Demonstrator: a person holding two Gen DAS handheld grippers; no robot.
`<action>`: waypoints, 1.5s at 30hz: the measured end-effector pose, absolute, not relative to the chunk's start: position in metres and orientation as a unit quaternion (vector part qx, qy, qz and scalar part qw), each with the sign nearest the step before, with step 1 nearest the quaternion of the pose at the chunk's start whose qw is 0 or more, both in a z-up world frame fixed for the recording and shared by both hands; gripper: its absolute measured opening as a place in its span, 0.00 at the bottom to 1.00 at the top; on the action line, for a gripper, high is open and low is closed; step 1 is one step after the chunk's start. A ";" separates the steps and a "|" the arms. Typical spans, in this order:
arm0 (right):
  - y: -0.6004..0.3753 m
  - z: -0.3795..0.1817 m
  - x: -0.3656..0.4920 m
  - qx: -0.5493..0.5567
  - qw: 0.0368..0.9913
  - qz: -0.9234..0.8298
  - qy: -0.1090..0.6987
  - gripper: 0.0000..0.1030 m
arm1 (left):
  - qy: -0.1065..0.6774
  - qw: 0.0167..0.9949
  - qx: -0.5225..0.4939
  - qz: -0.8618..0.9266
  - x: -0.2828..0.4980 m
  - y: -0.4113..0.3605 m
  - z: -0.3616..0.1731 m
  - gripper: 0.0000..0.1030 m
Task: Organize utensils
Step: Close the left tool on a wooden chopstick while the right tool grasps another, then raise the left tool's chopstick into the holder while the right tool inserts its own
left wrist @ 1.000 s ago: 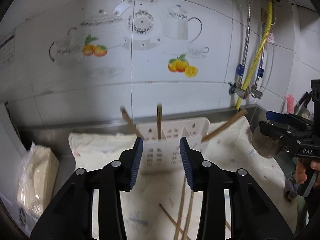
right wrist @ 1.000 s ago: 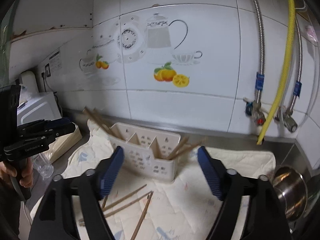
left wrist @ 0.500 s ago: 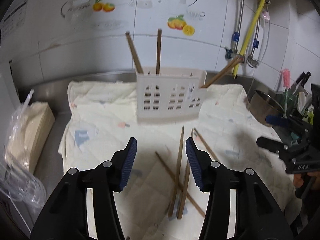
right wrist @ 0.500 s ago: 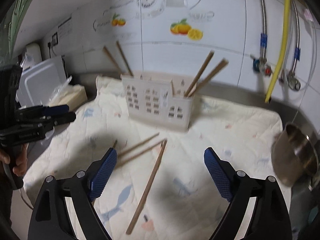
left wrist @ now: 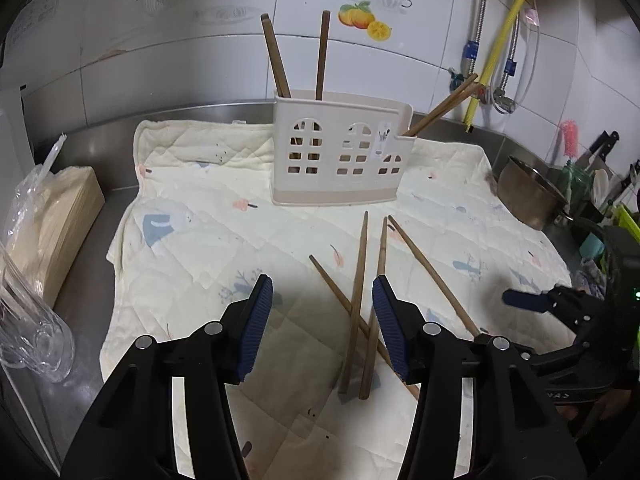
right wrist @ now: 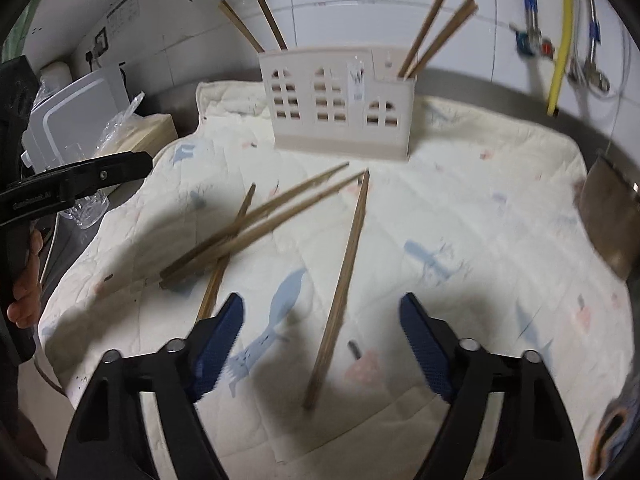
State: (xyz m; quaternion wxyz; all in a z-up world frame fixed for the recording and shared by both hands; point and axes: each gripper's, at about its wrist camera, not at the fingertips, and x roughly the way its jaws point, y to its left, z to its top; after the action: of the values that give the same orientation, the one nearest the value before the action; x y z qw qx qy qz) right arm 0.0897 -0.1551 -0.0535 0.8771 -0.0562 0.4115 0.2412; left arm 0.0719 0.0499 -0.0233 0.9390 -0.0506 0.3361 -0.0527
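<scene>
Wooden chopsticks are what I am sorting here, and the job looks about half done. Four already stand in the cream plastic caddy (left wrist: 340,152) — two (left wrist: 298,56) in its left compartment, two (right wrist: 436,30) leaning out of the right one. Four more lie loose on the quilted cloth (left wrist: 192,184) in front of it, well apart from the caddy: in my right wrist view three (right wrist: 256,224) lie crossed in a heap to the left, and one single stick (right wrist: 340,292) lies on its own, running lengthwise toward the caddy.

My left gripper (left wrist: 322,322) hangs open over the cloth with nothing between its pads; the crossed heap lies just beside its right finger. My right gripper (right wrist: 320,344) is open too. Its jaws have just been closing a little, and the single stick's near end lies between them, not yet pinched as far as I can tell.

I judge room to be fair. The cloth is bare to the right of the single stick, and the caddy's top is open for dropping in. The steel bowl (left wrist: 528,196) sits at the cloth's right edge, and the plastic-wrapped stack (left wrist: 52,224) at the left — both clear of the sticks. The two grippers work near each other, so I would mind their crossing.
</scene>
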 end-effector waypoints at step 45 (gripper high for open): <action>-0.176 -0.063 0.087 -0.028 0.884 0.205 0.419 0.06 | 0.435 0.893 -0.029 -0.114 0.110 0.021 -0.091 0.12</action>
State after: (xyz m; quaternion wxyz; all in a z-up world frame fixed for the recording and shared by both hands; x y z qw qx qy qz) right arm 0.0865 -0.1758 -0.0627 0.8841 -0.0279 0.4190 0.2050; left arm 0.1102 0.0206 -0.0905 0.8928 -0.0293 0.4350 -0.1136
